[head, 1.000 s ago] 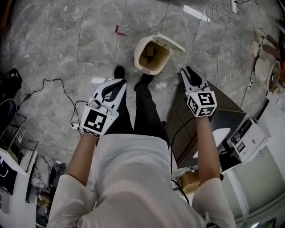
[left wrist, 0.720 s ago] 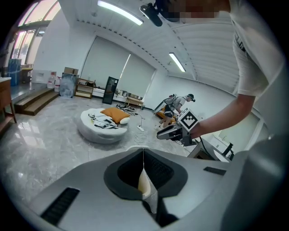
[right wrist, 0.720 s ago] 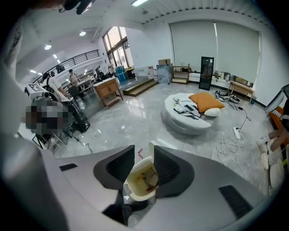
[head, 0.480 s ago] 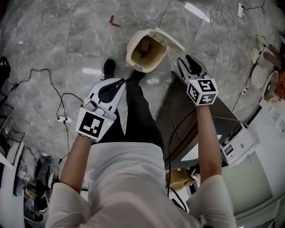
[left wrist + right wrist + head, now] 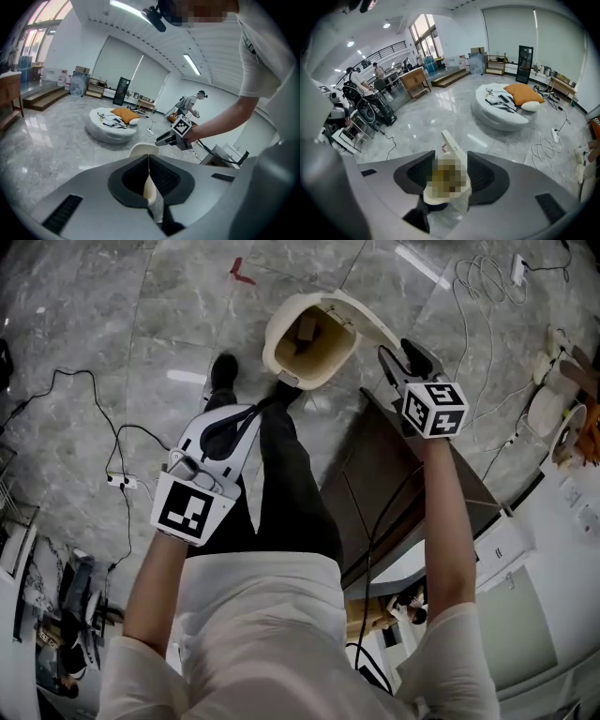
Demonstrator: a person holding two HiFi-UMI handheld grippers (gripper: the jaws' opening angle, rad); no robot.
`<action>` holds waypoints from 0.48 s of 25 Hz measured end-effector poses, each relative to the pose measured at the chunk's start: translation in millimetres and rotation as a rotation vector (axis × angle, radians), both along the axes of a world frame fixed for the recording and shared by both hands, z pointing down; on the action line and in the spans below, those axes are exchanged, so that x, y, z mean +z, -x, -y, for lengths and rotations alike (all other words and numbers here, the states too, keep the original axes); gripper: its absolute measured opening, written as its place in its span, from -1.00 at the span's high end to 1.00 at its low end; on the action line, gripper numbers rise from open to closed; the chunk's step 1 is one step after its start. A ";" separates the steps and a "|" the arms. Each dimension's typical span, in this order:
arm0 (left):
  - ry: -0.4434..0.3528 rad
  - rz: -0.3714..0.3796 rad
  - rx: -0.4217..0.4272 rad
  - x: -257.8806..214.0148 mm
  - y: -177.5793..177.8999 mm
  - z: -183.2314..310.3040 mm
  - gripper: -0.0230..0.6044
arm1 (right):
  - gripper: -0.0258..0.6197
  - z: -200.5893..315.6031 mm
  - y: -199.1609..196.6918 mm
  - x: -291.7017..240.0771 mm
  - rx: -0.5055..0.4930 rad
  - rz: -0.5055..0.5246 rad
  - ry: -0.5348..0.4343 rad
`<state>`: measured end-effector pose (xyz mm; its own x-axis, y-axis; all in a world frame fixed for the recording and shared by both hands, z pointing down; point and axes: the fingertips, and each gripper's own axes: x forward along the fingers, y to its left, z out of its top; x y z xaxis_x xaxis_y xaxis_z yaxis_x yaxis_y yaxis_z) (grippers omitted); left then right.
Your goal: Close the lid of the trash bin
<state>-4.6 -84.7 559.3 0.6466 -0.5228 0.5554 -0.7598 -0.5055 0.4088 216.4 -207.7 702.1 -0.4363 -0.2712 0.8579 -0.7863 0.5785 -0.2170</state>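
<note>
A cream trash bin [image 5: 292,357] stands on the marble floor ahead of the person's feet, with brown contents inside. Its lid [image 5: 367,320] stands tipped up at the bin's right side. My right gripper [image 5: 394,349] hovers just right of the lid, pointing steeply down. Its jaws have just been opening and are open, with nothing between them. In the right gripper view the bin [image 5: 440,199] and its lid [image 5: 452,145] show through the gap of the right gripper [image 5: 449,168]. My left gripper [image 5: 253,412] is shut and empty over the person's left leg, short of the bin. The left gripper [image 5: 149,165] faces the lid [image 5: 140,149].
A dark wooden cabinet [image 5: 394,465] stands right of the person, under the right arm. Black cables [image 5: 103,432] and a power strip [image 5: 118,481] lie on the floor at left, white cables [image 5: 487,296] at top right. A round white cushion bed [image 5: 501,110] sits beyond the bin.
Both grippers have dropped toward the floor. The right one has closed in on the raised lid and its jaws have spread. The bin fills more of the head view.
</note>
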 end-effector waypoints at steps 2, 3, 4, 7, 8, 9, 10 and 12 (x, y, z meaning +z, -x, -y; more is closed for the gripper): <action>0.012 0.001 -0.013 4.7 2.2 -2.0 0.87 | 0.25 3.6 -2.2 9.8 0.003 0.001 0.021; 0.017 0.002 -0.018 6.9 3.3 -3.1 0.87 | 0.23 4.9 -3.2 14.7 0.006 0.002 0.033; 0.022 0.002 -0.022 8.9 4.3 -4.3 0.87 | 0.22 6.0 -4.0 19.1 0.010 0.004 0.043; 0.034 0.003 -0.029 13.9 6.5 -5.9 0.87 | 0.22 8.7 -4.5 28.3 0.016 0.003 0.056; 0.035 0.003 -0.031 15.3 6.9 -6.1 0.87 | 0.21 9.1 -4.5 30.3 0.016 0.001 0.057; 0.037 0.002 -0.032 16.7 7.3 -6.4 0.87 | 0.21 9.1 -4.5 32.1 0.017 -0.001 0.056; 0.040 0.001 -0.032 18.3 7.7 -6.8 0.87 | 0.21 8.9 -4.4 33.6 0.019 -0.002 0.055; 0.044 0.000 -0.032 21.3 8.4 -7.9 0.87 | 0.21 7.6 -3.7 35.2 0.026 0.000 0.054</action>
<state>-13.0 -76.8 580.6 0.6302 -0.5183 0.5781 -0.7752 -0.4623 0.4306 220.1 -215.4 737.3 -0.4301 -0.2354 0.8716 -0.8006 0.5455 -0.2478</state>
